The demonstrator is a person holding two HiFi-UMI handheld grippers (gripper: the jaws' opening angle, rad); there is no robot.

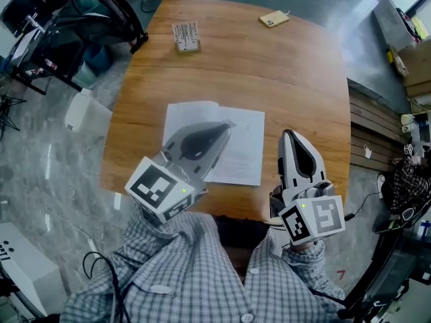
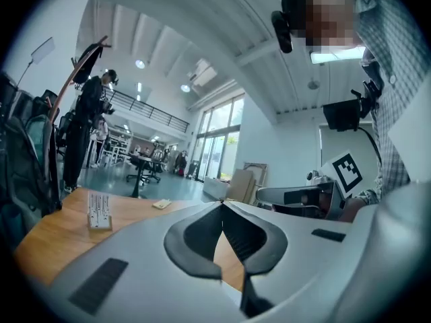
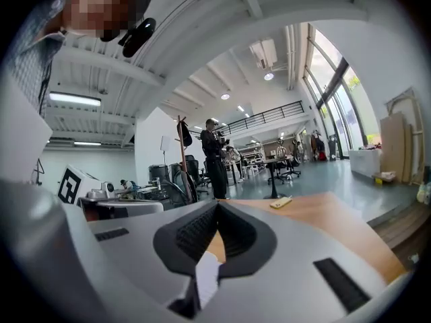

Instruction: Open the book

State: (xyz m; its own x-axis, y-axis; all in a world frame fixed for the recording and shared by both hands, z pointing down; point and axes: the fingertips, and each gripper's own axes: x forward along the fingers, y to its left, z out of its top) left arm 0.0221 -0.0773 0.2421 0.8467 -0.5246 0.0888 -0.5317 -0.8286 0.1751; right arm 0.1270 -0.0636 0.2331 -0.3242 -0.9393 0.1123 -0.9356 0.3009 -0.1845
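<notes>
Above table (image 1: 269, 59), left tool (image 1: 229, 124), right tool (image 1: 288, 134) closed, empty; only head view shows whole book (image 1: 244, 147).

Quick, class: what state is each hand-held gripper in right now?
Left hand-held gripper: closed, holding nothing.
Right hand-held gripper: closed, holding nothing.

Your book (image 1: 244, 147) lies open on the wooden surface (image 1: 269, 66).
You see two white pages with faint print spread flat and face up, slightly askew to the surface's edge. It sits near the edge closest to you, and its left page is partly hidden from your head view.
</notes>
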